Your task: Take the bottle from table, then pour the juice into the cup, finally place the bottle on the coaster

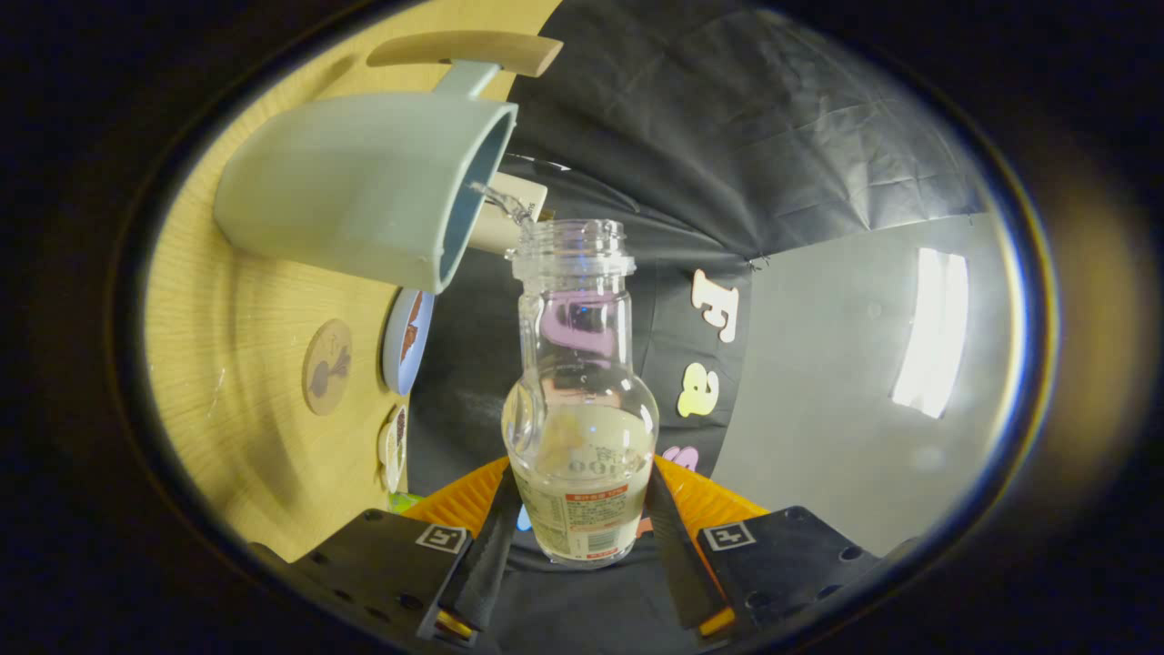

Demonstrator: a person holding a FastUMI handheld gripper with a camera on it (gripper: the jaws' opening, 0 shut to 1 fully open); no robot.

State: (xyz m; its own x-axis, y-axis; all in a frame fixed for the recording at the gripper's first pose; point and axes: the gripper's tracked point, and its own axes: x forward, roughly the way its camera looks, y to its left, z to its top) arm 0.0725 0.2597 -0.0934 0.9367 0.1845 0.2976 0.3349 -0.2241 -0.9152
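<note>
Pinching the bottle (582, 400) by its lower body, your claw (582, 528) has both fingers (491, 546) pressed against the glass, one on each side, just above the label. You hold the bottle tipped over, so the whole scene looks turned on its side: the table (236, 346) stands like a wall off to one side of the claw. The bottle is clear and uncapped, with pale liquid pooled in its wide lower part and the neck reaching ahead of the fingers.

Just beyond the bottle's mouth you have the cup (364, 191), a pale grey-green mug resting on the table with its open rim facing the bottle's neck. A thin stream (505, 205) runs from the mouth into the cup's rim. A wooden handle (468, 50) juts out beyond the cup.

Your table is light wood with a fine grain. On it, nearer the claw than the cup, lies a round coaster (327, 367) with a dark drawing. Just beside it, at the table's edge, sits a small plate (405, 341), and closer still to the fingers another small round piece (393, 446), too small to make out.

Past the bottle, black cloth (727, 146) hangs creased as the booth's wall. To the other side of the claw you see a plain grey panel (818, 382) with a bright light strip (928, 332) on it.
</note>
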